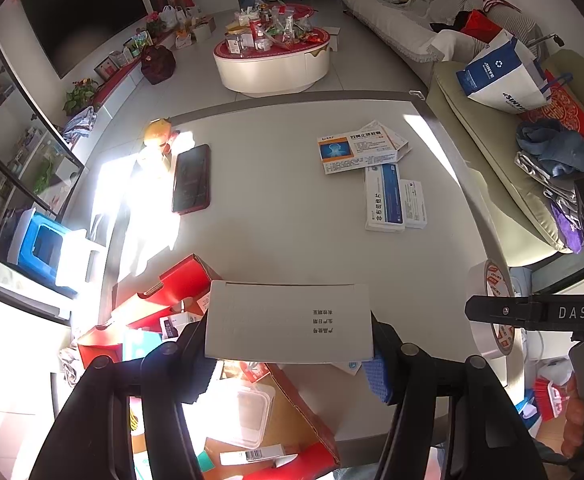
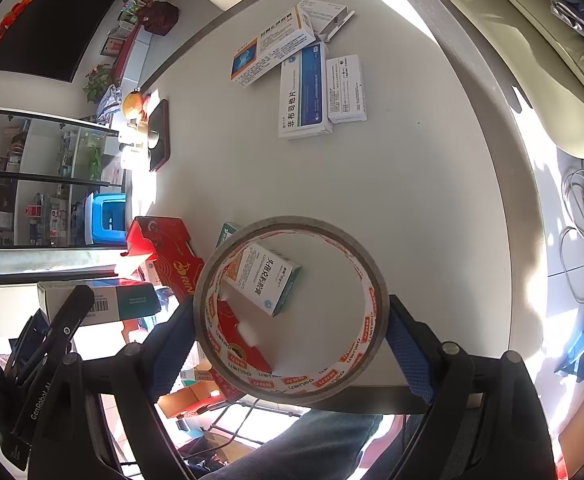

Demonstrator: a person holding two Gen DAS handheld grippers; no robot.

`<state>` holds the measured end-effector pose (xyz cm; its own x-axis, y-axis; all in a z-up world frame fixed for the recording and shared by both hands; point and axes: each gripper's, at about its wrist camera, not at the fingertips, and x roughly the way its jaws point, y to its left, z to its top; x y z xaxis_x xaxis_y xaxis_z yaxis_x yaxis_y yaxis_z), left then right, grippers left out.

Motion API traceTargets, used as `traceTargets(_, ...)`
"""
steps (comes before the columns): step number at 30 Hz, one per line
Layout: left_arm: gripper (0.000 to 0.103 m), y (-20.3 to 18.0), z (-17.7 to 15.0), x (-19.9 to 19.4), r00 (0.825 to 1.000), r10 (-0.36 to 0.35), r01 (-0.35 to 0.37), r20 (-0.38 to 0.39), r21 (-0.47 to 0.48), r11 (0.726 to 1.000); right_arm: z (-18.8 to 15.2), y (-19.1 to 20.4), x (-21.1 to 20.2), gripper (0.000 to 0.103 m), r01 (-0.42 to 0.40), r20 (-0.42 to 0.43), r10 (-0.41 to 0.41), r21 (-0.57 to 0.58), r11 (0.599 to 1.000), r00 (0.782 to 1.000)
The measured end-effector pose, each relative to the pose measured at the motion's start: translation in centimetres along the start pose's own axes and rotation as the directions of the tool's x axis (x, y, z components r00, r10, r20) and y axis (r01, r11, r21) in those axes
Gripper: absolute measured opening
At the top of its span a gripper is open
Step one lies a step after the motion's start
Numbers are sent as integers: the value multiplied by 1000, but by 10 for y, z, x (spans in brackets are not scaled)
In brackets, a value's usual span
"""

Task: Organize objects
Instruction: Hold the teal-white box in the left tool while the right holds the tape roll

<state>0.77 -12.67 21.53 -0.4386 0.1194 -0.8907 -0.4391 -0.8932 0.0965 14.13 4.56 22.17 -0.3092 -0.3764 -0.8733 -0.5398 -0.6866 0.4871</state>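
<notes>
Now my left gripper (image 1: 292, 354) clamps a flat grey-white carton (image 1: 289, 322), long axis crosswise, directly above the open red cardboard box (image 1: 179, 284), while my right gripper (image 2: 292, 336) holds a tape roll (image 2: 292, 312)

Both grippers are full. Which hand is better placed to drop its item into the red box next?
Left, probably: the left gripper holds its white box directly over the open red box; the right's tape roll hangs over the table.

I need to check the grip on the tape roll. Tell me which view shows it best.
The right wrist view: the tape roll fills the foreground, clamped between the right gripper pads, its printed inner core facing the camera. The left wrist view shows only the tape roll edge-on at the right, partly crossed by a black gripper finger.
</notes>
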Motion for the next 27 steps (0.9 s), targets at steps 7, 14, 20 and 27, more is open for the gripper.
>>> traceTargets(7, 65, 0, 0, 0, 1000, 2, -2, 0, -1, 1000, 0, 0, 0, 89, 0, 1, 0, 1, 1000, 1000)
traceTargets(14, 65, 1, 0, -1, 1000, 4, -4, 1, -3, 1000, 0, 0, 0, 89, -1, 0, 1, 0, 1000, 1000)
traceTargets(20, 65, 1, 0, -2, 1000, 7, -7, 1, -4, 1000, 0, 0, 1, 89, -1, -1, 1, 0, 1000, 1000)
traceTargets(27, 65, 1, 0, -2, 1000, 7, -7, 2, -4, 1000, 1, 1, 1, 89, -2, 1, 2, 1, 1000, 1000)
